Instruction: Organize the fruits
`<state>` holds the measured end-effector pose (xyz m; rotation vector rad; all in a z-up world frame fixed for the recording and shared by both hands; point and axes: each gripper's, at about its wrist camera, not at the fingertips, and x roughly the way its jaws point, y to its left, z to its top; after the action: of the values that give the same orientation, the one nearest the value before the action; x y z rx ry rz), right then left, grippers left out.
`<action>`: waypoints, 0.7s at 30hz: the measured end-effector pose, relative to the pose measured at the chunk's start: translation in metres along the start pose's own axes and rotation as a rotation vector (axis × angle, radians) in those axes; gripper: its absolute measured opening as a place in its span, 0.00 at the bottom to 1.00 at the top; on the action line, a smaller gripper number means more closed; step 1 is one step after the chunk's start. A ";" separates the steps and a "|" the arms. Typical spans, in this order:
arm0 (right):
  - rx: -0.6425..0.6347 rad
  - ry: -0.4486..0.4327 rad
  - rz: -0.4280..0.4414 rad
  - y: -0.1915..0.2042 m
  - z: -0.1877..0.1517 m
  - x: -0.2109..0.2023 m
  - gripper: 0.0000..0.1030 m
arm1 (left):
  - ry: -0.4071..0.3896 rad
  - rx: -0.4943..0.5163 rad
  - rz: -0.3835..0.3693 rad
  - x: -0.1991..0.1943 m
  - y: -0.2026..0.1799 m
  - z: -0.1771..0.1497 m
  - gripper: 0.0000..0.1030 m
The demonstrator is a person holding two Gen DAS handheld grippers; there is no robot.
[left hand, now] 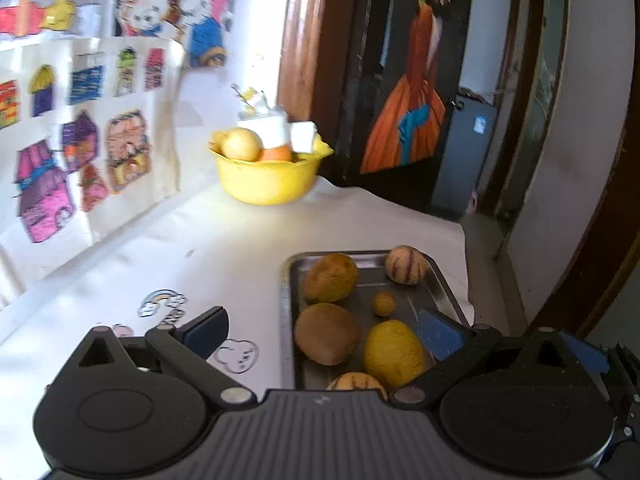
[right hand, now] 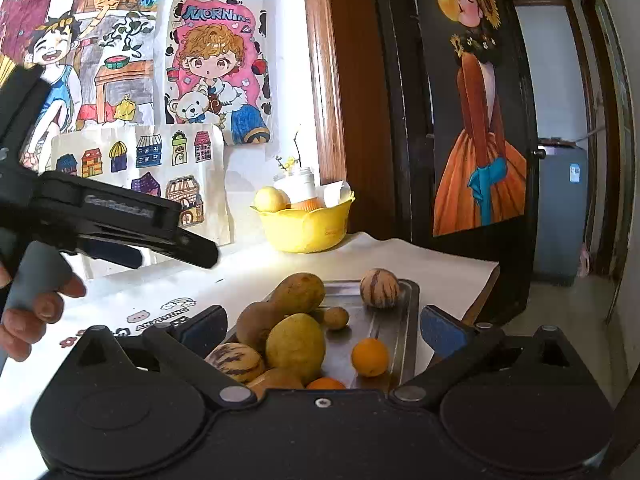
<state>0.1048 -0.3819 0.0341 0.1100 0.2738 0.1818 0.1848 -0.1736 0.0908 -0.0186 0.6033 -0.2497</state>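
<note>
We see our left gripper (left hand: pixel 324 334) with its jaws spread wide and nothing between them, hovering over the near end of the metal tray (left hand: pixel 286 320). Just ahead of its fingers lie a brown kiwi (left hand: pixel 326 334) and a yellow lemon (left hand: pixel 394 352), touching or nearly so; beyond them sit a small round fruit (left hand: pixel 384 303), a larger brownish fruit (left hand: pixel 330 277) and, at the far right corner of the tray, a striped melon-like fruit (left hand: pixel 406 264). A second striped fruit (left hand: pixel 356 381) peeks out right at the gripper's body. Far ahead and slightly left stands the yellow bowl (left hand: pixel 266 180) on the white tablecloth (left hand: pixel 200 264), holding a pale round fruit (left hand: pixel 242 144), an orange one and some white containers — the view there is blurred. Our right gripper (right hand: pixel 320 330) is likewise released and empty, poised over the same tray (right hand: pixel 408 320). Between its fingers we see the piled fruit: a lemon (right hand: pixel 295 342), a striped fruit (right hand: pixel 236 360) to its left, and a small orange (right hand: pixel 370 357) lying apart to the right. The bowl (right hand: pixel 306 228) sits well ahead of it. To its left the other gripper (right hand: pixel 176 246) shows from the side, held in a hand (right hand: pixel 34 312).
</note>
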 end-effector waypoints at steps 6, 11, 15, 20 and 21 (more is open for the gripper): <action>0.073 -0.017 0.037 0.014 0.000 -0.019 0.99 | -0.075 -0.067 0.096 -0.037 0.023 -0.025 1.00; 0.080 -0.029 0.020 0.029 0.000 -0.033 0.99 | -0.116 -0.115 0.144 -0.062 0.038 -0.047 1.00; 0.085 -0.043 0.008 0.044 -0.002 -0.044 0.99 | -0.165 -0.125 0.185 -0.083 0.046 -0.065 1.00; 0.102 -0.050 -0.009 0.063 -0.012 -0.057 0.99 | -0.198 -0.157 0.217 -0.101 0.062 -0.087 1.00; 0.107 -0.053 -0.009 0.066 -0.013 -0.059 0.99 | -0.198 -0.161 0.229 -0.104 0.064 -0.092 1.00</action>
<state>0.0341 -0.3275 0.0456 0.2193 0.2309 0.1554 0.0649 -0.0814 0.0669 -0.1273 0.4230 0.0238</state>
